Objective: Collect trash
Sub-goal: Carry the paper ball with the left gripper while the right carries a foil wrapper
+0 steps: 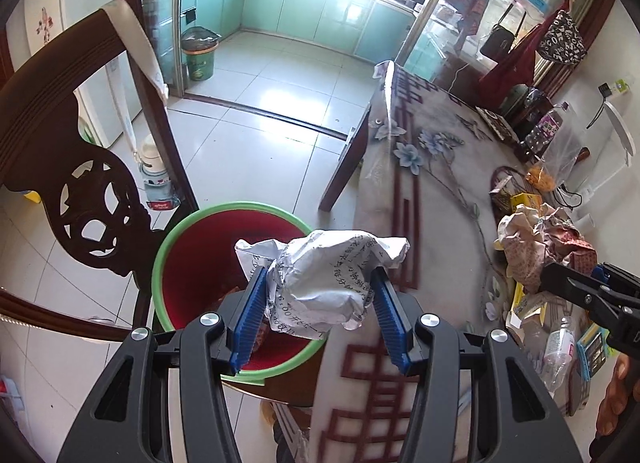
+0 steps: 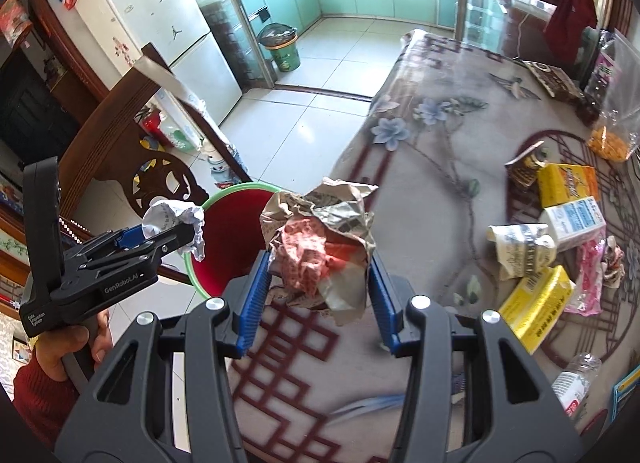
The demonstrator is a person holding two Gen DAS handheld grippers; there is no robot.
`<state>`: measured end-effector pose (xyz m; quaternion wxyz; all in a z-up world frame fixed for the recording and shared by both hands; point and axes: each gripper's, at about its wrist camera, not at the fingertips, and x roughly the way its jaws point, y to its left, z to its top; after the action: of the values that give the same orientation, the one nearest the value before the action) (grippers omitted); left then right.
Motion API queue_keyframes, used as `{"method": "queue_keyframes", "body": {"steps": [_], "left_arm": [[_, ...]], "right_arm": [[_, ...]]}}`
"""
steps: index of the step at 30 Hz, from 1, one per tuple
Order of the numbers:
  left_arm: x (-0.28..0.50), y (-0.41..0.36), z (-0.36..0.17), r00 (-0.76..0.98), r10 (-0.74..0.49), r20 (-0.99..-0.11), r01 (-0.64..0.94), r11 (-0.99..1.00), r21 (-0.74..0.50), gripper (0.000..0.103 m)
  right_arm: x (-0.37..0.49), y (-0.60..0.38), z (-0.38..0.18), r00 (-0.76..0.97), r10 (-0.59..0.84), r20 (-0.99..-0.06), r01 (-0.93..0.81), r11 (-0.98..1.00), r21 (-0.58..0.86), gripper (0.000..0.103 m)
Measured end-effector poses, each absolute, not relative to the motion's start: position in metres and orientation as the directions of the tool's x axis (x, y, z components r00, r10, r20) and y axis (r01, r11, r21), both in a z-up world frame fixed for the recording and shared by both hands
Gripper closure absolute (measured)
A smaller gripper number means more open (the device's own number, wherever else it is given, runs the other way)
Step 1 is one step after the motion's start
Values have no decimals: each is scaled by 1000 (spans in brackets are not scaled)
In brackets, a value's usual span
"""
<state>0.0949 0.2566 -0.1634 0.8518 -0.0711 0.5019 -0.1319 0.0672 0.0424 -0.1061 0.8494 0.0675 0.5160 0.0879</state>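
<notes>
Left gripper (image 1: 320, 295) clamps crumpled white paper (image 1: 320, 283) over red bin (image 1: 192, 263), lower centre; right gripper (image 2: 318, 283) clamps newspaper wad (image 2: 320, 239); yellow boxes (image 2: 532, 303), bottle (image 2: 576, 379) remain at right.

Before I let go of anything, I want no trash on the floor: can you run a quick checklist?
1. Left gripper clamps the white crumpled paper: ok.
2. White paper is above the red bin opening: ok; it overlaps the near rim in the left wrist view.
3. Right gripper clamps the brown paper wad: ok.
4. Brown wad is above the bin: not ok, it hangs by the table edge.
5. Room left inside the bin: cannot tell.
</notes>
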Motion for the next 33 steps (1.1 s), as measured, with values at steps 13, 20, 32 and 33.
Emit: {"method": "queue_keyframes", "body": {"steps": [13, 20, 32, 33], "left_arm": [[114, 287, -177, 445, -277, -852, 109, 961, -255, 53], [130, 298, -198, 400, -269, -876, 73, 962, -262, 52], [151, 313, -223, 349, -243, -905, 31, 968, -248, 52], [153, 314, -223, 347, -242, -906, 29, 968, -248, 52]], "right_arm": [[88, 90, -119, 412, 244, -878, -133, 969, 207, 57], [98, 115, -132, 367, 281, -886, -166, 958, 235, 57], [115, 146, -153, 298, 285, -911, -211, 950, 228, 57], [117, 148, -154, 294, 285, -912, -213, 950, 228, 57]]}}
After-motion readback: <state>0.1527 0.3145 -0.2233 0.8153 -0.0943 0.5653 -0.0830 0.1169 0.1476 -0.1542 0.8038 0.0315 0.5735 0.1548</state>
